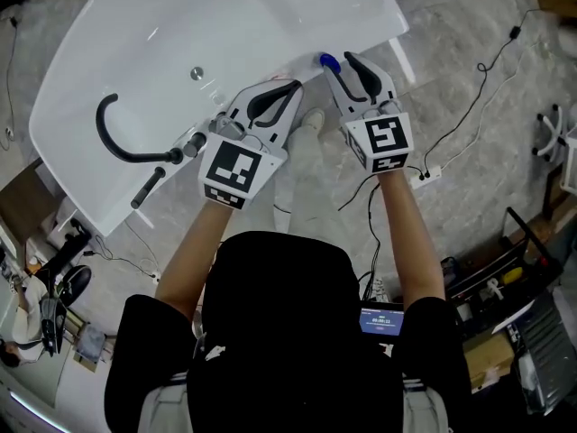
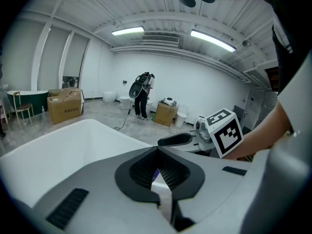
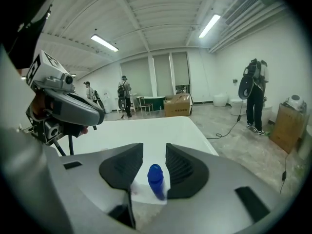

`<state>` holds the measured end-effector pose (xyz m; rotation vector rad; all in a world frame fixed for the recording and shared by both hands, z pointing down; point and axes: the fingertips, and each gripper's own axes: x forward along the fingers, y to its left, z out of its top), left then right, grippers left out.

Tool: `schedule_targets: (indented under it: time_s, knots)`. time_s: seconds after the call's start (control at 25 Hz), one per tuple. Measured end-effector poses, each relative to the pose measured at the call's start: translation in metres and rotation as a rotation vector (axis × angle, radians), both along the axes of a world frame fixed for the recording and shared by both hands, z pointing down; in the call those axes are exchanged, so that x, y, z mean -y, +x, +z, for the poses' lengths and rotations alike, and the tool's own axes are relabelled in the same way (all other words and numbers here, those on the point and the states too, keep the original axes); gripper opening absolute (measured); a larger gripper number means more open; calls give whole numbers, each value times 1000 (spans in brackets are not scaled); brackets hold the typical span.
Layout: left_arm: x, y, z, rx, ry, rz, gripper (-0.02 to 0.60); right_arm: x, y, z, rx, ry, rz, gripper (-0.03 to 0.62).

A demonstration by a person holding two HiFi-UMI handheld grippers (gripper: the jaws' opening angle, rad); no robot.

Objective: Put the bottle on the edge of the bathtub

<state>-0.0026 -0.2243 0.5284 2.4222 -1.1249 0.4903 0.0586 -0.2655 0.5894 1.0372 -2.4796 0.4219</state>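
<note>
A long white oval bathtub (image 1: 135, 25) lies on a grey marbled stone floor (image 1: 469, 52) in the head view, with a black curved shower hose (image 1: 113, 138) lying inside it and a round chrome drain (image 1: 196, 74) in its bottom. The small bottle with a blue cap (image 1: 328, 61) is on the tub's flat white rim at the side nearest the person, just in front of the right gripper (image 1: 344, 69). In the right gripper view the right gripper (image 3: 154, 150) has its two black ribbed pads (image 3: 180, 167) standing apart. The blue-capped bottle (image 3: 155, 179) shows in the gap between them, with white rim visible on either side of the cap, so the pads do not press on it. Its body is too blurred to describe. The left gripper (image 1: 290, 90) hovers over the same rim, just beside the right one, on the side towards the hose. In the left gripper view the left gripper (image 2: 157, 152) has its pads brought together at the tips, with only a thin sliver of light below where they meet and nothing between them. The right gripper's white cube with black square markers (image 2: 224, 130) shows to its right, in front of the person's bare forearm (image 2: 265, 130). Across the room stand brown cardboard boxes (image 2: 65, 105) and a standing person with a backpack (image 2: 141, 94), and black cables (image 1: 487, 70) trail over the floor.
</note>
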Motion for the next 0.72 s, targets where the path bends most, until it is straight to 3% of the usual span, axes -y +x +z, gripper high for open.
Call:
schedule_targets:
  time_s: [0.36,0.72]
  knots:
    - [-26,-8,-57,7,74,64,11,-36,11,-81,-42,54,94,61]
    - [-67,-10,-116,-10,182,141,11,-88,16,-148,-77,119,222,29]
